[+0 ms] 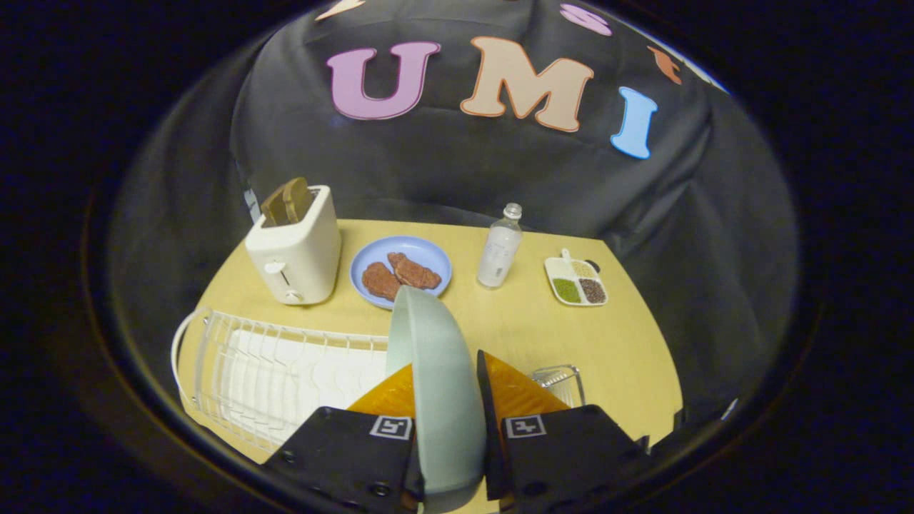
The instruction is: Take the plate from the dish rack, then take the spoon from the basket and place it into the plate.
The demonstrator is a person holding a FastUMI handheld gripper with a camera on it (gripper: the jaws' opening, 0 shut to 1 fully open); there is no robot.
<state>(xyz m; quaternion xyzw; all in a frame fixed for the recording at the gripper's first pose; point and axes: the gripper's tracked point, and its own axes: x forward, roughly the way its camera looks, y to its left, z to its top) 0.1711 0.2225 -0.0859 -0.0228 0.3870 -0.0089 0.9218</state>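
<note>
1. The light yellow wooden table (528, 335) stands in a booth, and a black cloth wall (443, 164) hangs behind it.
2. My gripper (448, 435) is closed on one pale green round plate (439, 385); the plate stands on its edge between my two fingers, and both fingers press on its faces.
3. Below the plate and beside my fingers is one white wire dish rack (278, 364), lying on the near part of the table.
4. On the other side of my fingers I see part of one small wire basket (560, 382); I cannot tell what is inside it.
5. Beyond the plate I count one white toaster (296, 250) with two brown slices of bread (287, 200) in its slots.
6. Near the toaster is one blue round plate (401, 268) with two brown pieces of meat (400, 276).
7. Further along are one clear plastic bottle (500, 246) and one small white divided dish (575, 282) with grains in its compartments.
</note>
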